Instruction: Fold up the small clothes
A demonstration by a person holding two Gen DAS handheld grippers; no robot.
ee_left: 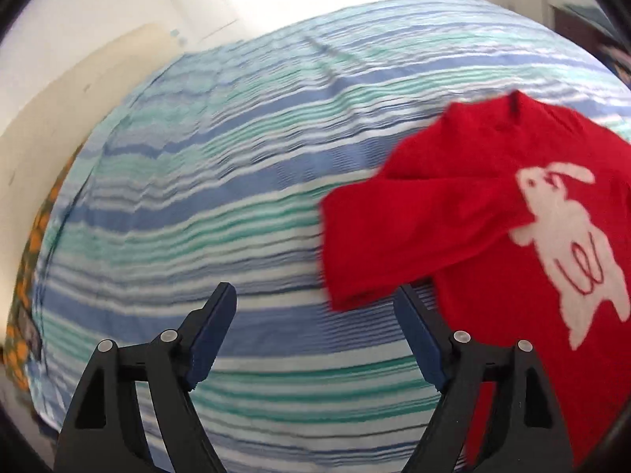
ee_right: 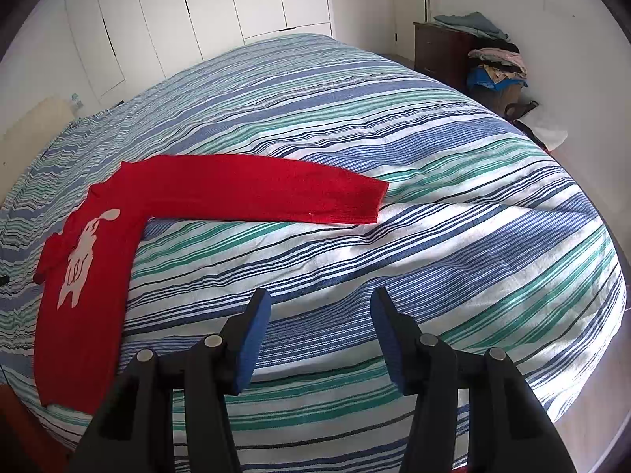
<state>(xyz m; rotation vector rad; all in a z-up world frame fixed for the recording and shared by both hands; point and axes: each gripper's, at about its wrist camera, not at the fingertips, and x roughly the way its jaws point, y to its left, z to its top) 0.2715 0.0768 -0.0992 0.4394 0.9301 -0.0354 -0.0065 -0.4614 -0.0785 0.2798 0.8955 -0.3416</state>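
- Bedspread (ee_right: 394,157), striped blue, green and white, filled both views and served as my folding surface.
- Red sweater (ee_right: 86,276) with its white rabbit (ee_right: 81,264) face up lay flat at the left of the right wrist view, body toward the lower left.
- Its one sleeve (ee_right: 256,193) stretched toward the frame's centre, not yet folded in; the other sleeve (ee_left: 394,236) lay across the chest, probably the first fold.
- My left gripper (ee_left: 315,295) stood wide apart and empty, the sleeve cuff just above its right finger.
- My right gripper (ee_right: 321,307) hung about half open over bare stripes, holding nothing, likely waiting its turn.
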